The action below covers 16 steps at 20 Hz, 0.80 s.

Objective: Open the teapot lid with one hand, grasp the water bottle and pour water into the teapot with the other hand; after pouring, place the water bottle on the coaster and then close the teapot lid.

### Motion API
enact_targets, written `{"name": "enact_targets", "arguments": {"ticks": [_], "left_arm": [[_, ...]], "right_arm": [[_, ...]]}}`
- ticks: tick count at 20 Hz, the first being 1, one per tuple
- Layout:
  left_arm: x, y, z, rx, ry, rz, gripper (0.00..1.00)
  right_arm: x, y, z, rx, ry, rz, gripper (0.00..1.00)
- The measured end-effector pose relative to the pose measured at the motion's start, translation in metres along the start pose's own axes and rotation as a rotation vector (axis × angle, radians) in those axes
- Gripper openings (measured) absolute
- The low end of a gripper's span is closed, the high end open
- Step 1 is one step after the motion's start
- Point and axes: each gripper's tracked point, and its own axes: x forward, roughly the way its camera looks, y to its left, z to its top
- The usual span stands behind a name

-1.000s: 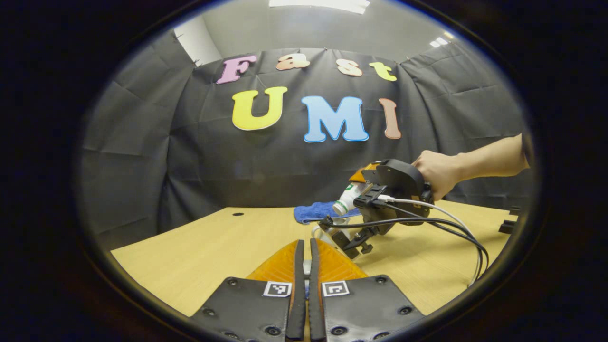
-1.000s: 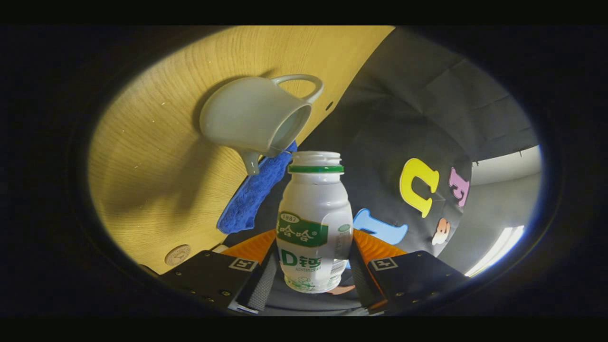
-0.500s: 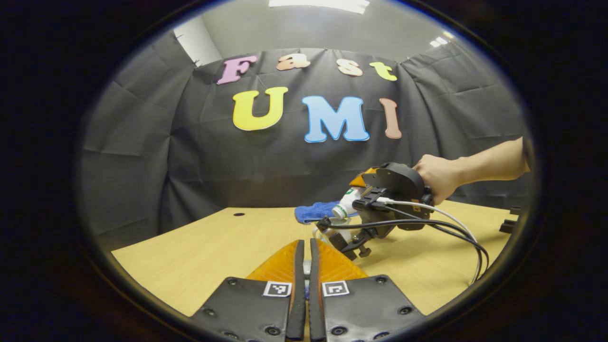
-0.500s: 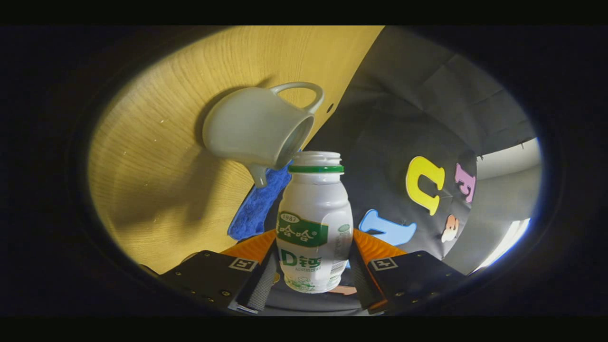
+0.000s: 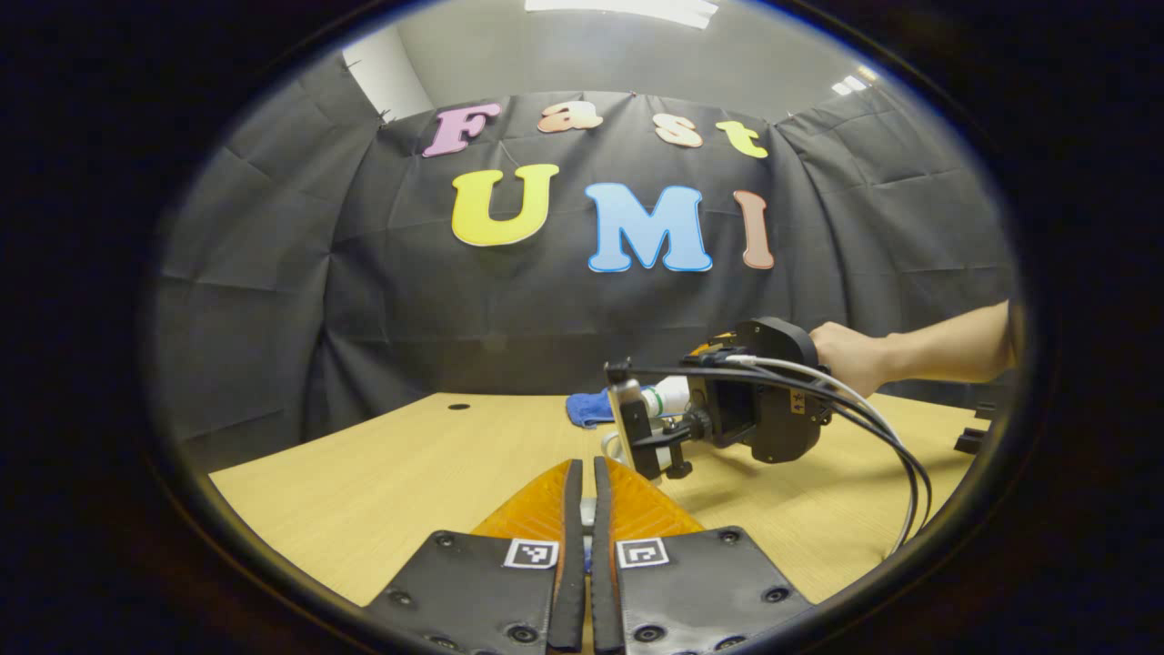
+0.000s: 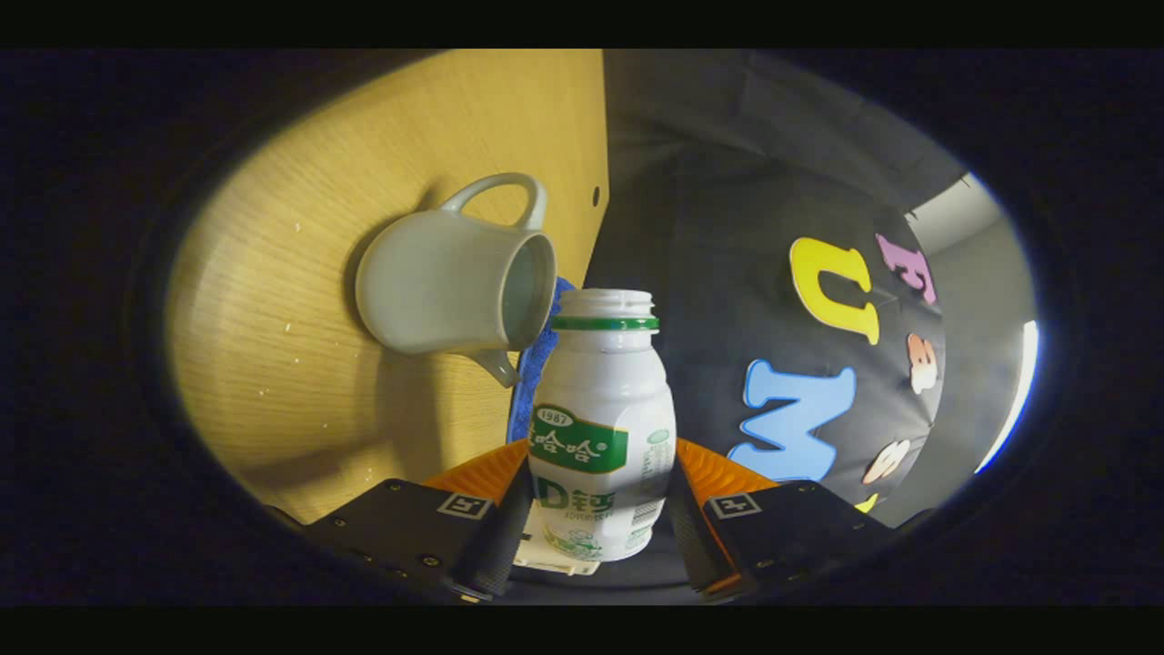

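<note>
In the right gripper view my right gripper is shut on a white bottle with a green label and an uncapped mouth. That mouth sits beside the rim of the white teapot, which stands lidless on the wooden table. In the left gripper view the right gripper holds the bottle tipped nearly level over the teapot, which is mostly hidden behind it. My left gripper hovers low in front with its fingers shut on a pale sliver, the teapot lid.
A blue cloth lies behind the teapot near the booth's wall. A person's hand holds the right gripper, and cables trail from it to the right. The table has a small hole far left.
The right gripper has rolled further and sunk a little, tipping the bottle from a slant to nearly level by the teapot's opening. The left gripper has barely moved.
</note>
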Motion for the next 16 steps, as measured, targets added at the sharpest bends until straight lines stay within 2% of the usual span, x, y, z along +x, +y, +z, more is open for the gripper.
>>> {"name": "enact_targets", "arguments": {"ticks": [3,4,8,9,10,15,16], "left_arm": [[-0.001,-0.003,0.001,0.001,-0.003,-0.005,0.13],[-0.002,-0.005,0.001,0.004,-0.005,-0.006,0.09],[0.000,-0.004,0.009,0.016,-0.017,-0.005,0.13],[0.001,-0.004,0.015,0.009,-0.033,-0.010,0.09],[0.003,-0.006,0.022,0.004,-0.051,-0.019,0.13],[0.049,-0.015,0.030,0.026,-0.055,-0.047,0.13],[0.061,-0.014,0.028,0.028,-0.039,-0.042,0.09]], "right_arm": [[0.000,0.008,0.000,0.126,0.002,0.016,0.71],[0.000,0.008,0.000,0.152,-0.001,0.022,0.71],[-0.001,0.011,-0.004,0.294,-0.007,0.031,0.71],[-0.003,0.008,-0.007,0.350,-0.009,0.035,0.71],[-0.005,0.006,-0.010,0.416,-0.012,0.036,0.71],[-0.017,0.000,-0.026,0.796,-0.032,0.075,0.71],[-0.019,0.000,-0.030,0.865,-0.039,0.077,0.71]]}}
